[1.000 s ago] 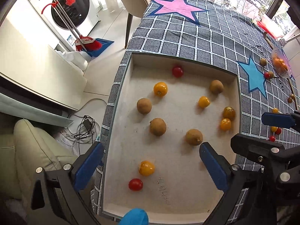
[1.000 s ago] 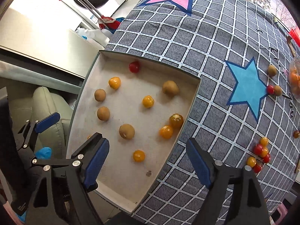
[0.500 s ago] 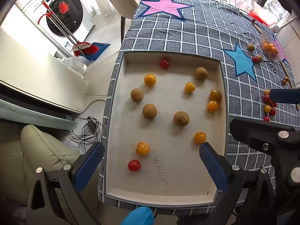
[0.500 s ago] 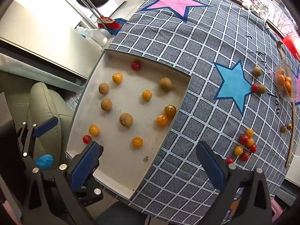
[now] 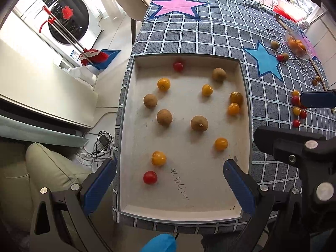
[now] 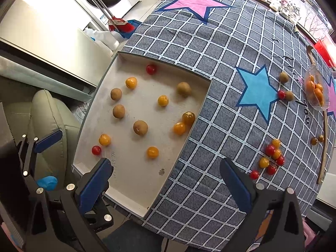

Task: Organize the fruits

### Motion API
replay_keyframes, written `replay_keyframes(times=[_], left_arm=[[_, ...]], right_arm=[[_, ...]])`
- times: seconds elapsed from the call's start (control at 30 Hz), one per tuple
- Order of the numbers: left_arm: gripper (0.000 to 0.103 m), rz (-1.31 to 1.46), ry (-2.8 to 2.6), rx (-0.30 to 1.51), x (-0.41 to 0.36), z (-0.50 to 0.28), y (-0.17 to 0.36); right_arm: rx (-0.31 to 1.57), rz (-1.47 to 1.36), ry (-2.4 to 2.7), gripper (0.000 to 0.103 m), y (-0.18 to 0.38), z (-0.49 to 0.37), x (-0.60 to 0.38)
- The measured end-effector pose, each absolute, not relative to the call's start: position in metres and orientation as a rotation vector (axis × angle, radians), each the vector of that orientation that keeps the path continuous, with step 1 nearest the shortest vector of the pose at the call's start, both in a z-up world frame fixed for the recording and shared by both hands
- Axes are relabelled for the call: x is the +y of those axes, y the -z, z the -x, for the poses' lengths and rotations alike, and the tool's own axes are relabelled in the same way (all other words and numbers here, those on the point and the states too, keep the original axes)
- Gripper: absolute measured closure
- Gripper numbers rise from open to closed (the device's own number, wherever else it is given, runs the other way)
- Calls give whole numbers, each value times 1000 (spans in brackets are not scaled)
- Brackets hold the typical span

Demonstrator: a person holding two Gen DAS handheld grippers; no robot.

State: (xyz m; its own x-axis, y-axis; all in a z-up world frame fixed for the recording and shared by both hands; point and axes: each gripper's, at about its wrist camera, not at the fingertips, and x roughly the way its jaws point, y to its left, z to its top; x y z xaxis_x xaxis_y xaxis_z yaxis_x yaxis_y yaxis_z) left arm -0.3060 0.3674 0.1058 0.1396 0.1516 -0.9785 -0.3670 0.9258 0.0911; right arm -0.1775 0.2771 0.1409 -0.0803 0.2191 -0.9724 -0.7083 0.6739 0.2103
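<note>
A shallow beige tray (image 5: 184,212) (image 6: 134,195) sits on the checked tablecloth and holds several yellow tomatoes (image 5: 158,158), two red tomatoes (image 5: 150,177) and several brown longans (image 5: 199,122). A cluster of red and yellow tomatoes (image 6: 272,155) lies on the cloth to the right. My left gripper (image 5: 168,185) is open and empty, high above the tray's near end. My right gripper (image 6: 164,185) is open and empty above the tray's near right corner.
A clear bowl of orange fruit (image 6: 316,91) with a wooden spoon (image 6: 324,138) stands at the far right, with loose longans (image 6: 284,77) and a red tomato (image 6: 281,94) near the blue star. A chair (image 5: 130,2), a broom and a sofa (image 5: 42,178) lie left of the table.
Both grippers have risen and pulled back from the tray, so more of the tray and table shows. Both stay open. The fruit has not moved.
</note>
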Motion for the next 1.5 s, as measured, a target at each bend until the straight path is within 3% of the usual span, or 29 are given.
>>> replay_keyframes(times=[1.5], left_arm=[[0,169,-329,1388,357,308,-105]], right_arm=[[1430,521,-799,0,-135,187,275]])
